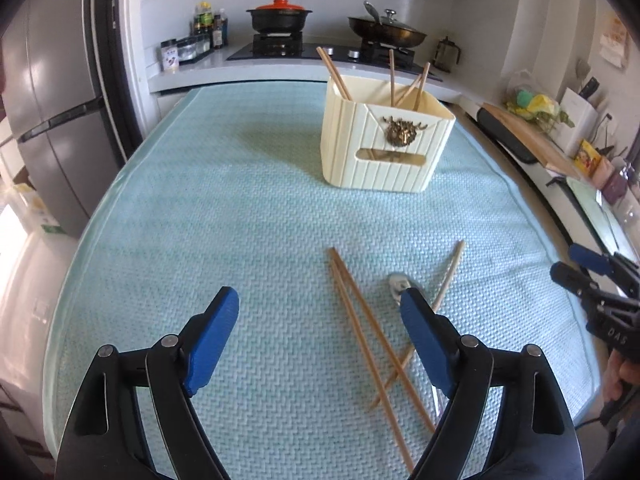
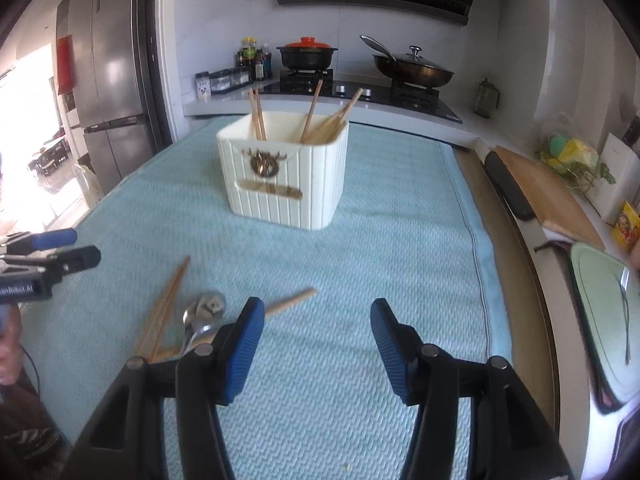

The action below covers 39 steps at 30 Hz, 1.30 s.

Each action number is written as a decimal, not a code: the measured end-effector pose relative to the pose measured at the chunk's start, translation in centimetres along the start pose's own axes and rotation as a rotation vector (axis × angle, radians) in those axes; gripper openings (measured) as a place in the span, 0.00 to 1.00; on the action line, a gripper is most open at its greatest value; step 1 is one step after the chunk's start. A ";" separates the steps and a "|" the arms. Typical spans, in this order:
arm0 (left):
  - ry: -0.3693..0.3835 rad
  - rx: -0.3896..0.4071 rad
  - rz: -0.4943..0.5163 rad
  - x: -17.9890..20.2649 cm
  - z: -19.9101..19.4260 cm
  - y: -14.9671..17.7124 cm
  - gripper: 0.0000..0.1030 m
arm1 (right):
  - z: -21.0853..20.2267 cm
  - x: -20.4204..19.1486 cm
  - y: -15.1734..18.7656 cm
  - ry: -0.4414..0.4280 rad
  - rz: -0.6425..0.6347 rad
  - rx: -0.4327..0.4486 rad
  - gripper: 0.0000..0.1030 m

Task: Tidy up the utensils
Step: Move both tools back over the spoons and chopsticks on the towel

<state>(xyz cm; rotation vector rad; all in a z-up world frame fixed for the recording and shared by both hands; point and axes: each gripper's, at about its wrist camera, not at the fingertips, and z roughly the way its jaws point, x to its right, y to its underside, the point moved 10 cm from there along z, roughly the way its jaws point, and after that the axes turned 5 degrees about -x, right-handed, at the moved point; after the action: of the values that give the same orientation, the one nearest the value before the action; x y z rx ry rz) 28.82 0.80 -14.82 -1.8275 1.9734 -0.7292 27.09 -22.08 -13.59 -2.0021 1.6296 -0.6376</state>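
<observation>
Chopsticks (image 1: 362,332) lay crossed on the blue mat (image 1: 200,220) beside a metal spoon (image 2: 194,326), short of the cream holder (image 1: 384,148). Light, stiff and slippery, I judged; best pinched mid-shaft. My left gripper (image 1: 320,320) and right gripper (image 2: 318,334) both gaped empty.

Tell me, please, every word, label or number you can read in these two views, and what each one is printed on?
"DAS": on the black body of the right gripper, seen from the left wrist view.
"enRobot AI", cut off at the picture's edge: on the body of the left gripper, seen from the right wrist view.
Too small or blurred to read: labels on the sauce bottles, the spice jar and the yellow packet.
</observation>
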 end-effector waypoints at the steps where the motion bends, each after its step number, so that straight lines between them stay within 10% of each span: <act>1: -0.003 -0.003 -0.002 0.0 0.0 0.6 0.82 | -0.1 0.0 1.2 0.006 0.008 -0.008 0.55; 18: -0.007 -0.067 -0.066 -1.8 2.6 8.9 0.82 | 1.7 -3.1 9.8 -0.019 0.127 -0.075 0.55; 39: 0.006 -0.094 -0.033 0.6 6.2 6.6 0.82 | 2.0 -5.5 10.5 -0.085 0.116 -0.072 0.55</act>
<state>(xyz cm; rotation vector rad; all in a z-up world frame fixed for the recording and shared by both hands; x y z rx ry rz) 26.99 -0.40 -23.68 -1.9179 2.0179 -0.6621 19.30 -18.39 -22.03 -1.9405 1.7246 -0.4510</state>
